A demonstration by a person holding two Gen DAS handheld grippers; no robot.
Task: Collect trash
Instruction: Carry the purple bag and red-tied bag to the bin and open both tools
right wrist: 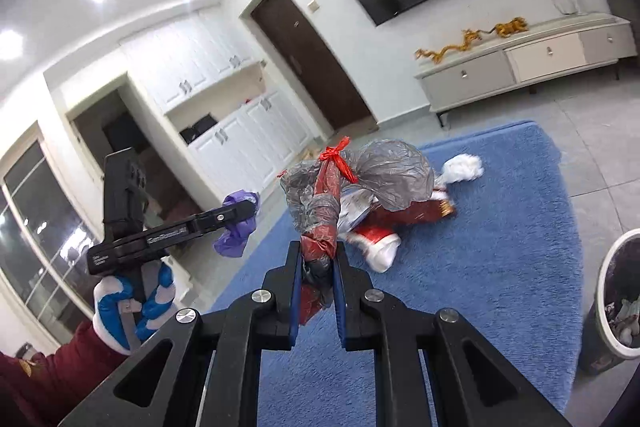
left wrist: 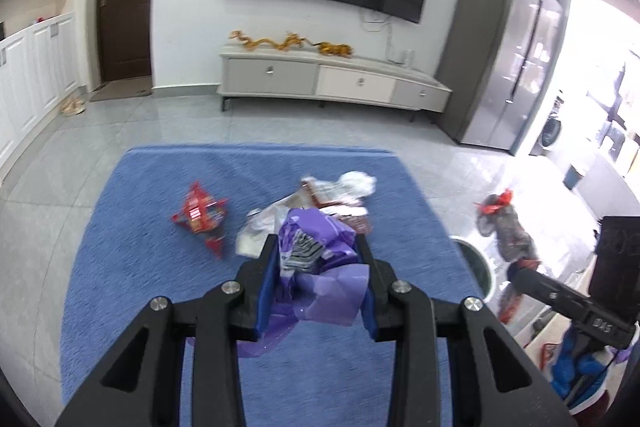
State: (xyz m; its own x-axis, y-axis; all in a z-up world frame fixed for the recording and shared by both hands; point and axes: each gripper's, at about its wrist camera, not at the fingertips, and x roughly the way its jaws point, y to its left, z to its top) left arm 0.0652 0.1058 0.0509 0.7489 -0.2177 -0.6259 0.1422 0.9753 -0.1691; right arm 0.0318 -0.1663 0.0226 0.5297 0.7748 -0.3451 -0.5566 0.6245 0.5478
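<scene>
- My left gripper (left wrist: 316,263) is closed on a crumpled purple wrapper (left wrist: 316,247), lifted above the blue rug (left wrist: 120,267).
- My right gripper (right wrist: 318,267) pinches a knotted grey-and-red plastic bag (right wrist: 360,183) at its twisted neck.
- Both look light, soft and slippery, so I would grip bunched folds.
- More wrappers (left wrist: 200,217) lie on the rug; the bin (right wrist: 616,291) stands near right.

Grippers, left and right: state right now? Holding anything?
Left gripper: closed on the crumpled purple wrapper.
Right gripper: closed on the grey plastic bag twisted with red plastic.
</scene>
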